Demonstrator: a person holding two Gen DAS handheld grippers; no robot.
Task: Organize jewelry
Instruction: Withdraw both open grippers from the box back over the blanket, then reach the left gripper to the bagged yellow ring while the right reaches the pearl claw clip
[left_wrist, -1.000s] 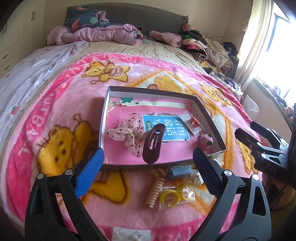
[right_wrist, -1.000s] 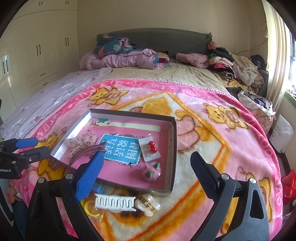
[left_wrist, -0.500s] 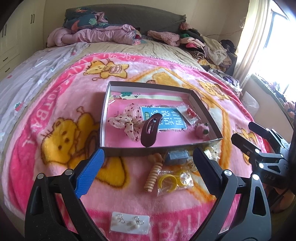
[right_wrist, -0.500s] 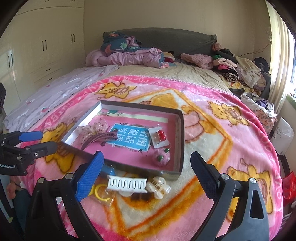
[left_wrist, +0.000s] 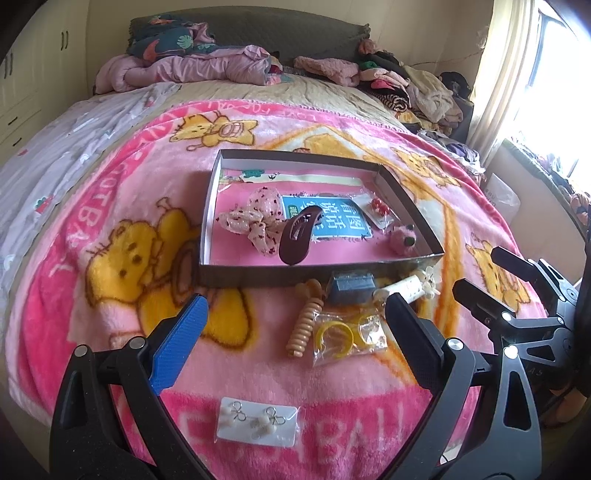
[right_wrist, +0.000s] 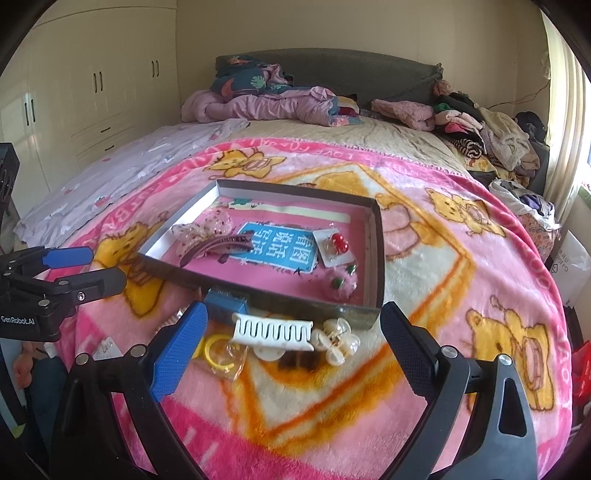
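A shallow grey box (left_wrist: 258, 276) (right_wrist: 376, 258) lies on the pink blanket and holds a lace bow (left_wrist: 255, 221), a maroon hair clip (left_wrist: 295, 236) (right_wrist: 218, 245), a red bead card (left_wrist: 378, 206) (right_wrist: 334, 245) and a pink pompom (left_wrist: 404, 240) (right_wrist: 341, 284). In front of it lie a beige spiral tie (left_wrist: 304, 325), a bag of yellow rings (left_wrist: 347, 334) (right_wrist: 221, 352), a blue clip (left_wrist: 351, 290) (right_wrist: 225, 304), a white comb clip (right_wrist: 273, 332) and a pearl clip (right_wrist: 338, 341). An earring card (left_wrist: 256, 424) lies nearest. My left gripper (left_wrist: 295, 339) and right gripper (right_wrist: 288, 350) are open and empty above these loose pieces.
Bedding and clothes are piled at the bed's head (right_wrist: 280, 99) and far right (right_wrist: 491, 136). Wardrobes (right_wrist: 92, 92) stand at the left. The window and curtain (left_wrist: 517, 74) are at the right. The bed's near edge lies just below both grippers.
Both grippers have drawn back and risen from the box. The earring card has come into the left wrist view. Nothing was picked up.
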